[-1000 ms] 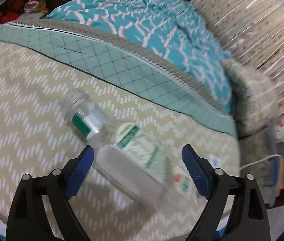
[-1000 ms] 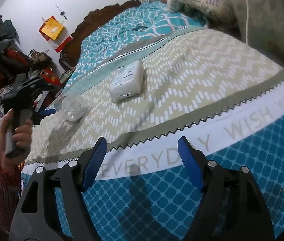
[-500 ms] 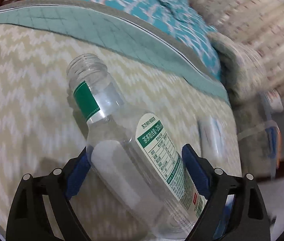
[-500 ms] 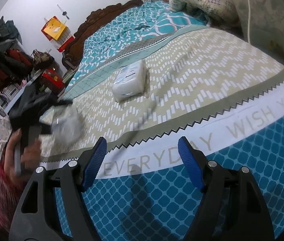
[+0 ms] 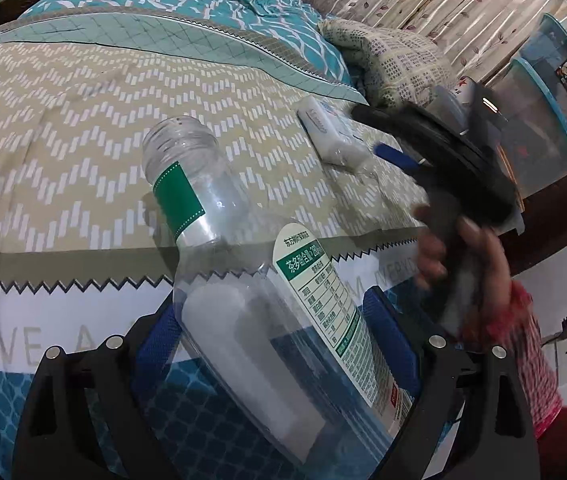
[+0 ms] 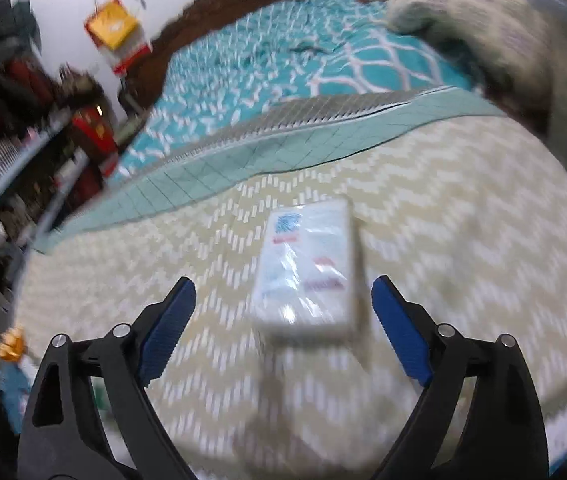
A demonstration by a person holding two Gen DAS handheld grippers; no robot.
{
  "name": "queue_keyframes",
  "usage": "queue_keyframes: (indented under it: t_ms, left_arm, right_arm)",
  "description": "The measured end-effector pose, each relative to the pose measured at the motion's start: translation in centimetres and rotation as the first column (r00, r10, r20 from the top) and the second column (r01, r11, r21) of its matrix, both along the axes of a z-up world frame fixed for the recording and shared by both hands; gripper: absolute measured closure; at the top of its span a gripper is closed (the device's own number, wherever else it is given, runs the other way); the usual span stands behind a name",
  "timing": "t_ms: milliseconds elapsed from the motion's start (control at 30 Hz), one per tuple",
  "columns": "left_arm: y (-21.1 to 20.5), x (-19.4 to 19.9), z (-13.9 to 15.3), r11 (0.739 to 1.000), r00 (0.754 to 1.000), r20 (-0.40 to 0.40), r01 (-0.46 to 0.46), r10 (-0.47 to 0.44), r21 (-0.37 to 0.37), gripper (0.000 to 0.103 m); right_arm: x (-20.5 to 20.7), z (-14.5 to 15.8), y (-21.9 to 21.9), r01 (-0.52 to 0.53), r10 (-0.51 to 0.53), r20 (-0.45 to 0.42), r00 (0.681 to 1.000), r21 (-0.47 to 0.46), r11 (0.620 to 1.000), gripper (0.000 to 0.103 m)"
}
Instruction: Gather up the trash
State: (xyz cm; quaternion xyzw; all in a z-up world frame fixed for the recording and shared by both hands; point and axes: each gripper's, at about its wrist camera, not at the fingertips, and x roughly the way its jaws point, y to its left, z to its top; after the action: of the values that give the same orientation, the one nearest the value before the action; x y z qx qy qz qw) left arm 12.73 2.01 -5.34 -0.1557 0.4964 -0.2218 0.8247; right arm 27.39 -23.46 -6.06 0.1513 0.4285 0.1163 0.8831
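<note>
My left gripper is shut on an empty clear plastic bottle with a green neck band and a white label, held above the bed's near edge with its open mouth pointing away. A white tissue pack lies on the bedspread; in the right wrist view the tissue pack sits just ahead of, and between, the blue pads of my open right gripper. The right gripper also shows in the left wrist view, hovering over the pack. The right view is blurred.
The bed has a beige chevron bedspread with a teal quilt behind. A patterned pillow lies at the bed's side. Clear storage bins stand beyond. Cluttered shelves line the left wall.
My left gripper has lifted the bottle off the bedspread and pulled back toward the bed edge. My right gripper has moved forward over the bed to the tissue pack.
</note>
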Motion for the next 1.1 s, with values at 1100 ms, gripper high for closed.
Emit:
queue_keyframes:
  t_ms: [1100]
  left_arm:
    - [1.1, -5.7, -0.1, 0.999, 0.998, -0.061, -0.003, 0.001, -0.036, 0.014]
  right_arm:
    - [-22.5, -2.0, -0.6, -0.127, 0.129, 0.043, 0.991, -0.043, 0.991, 0.026]
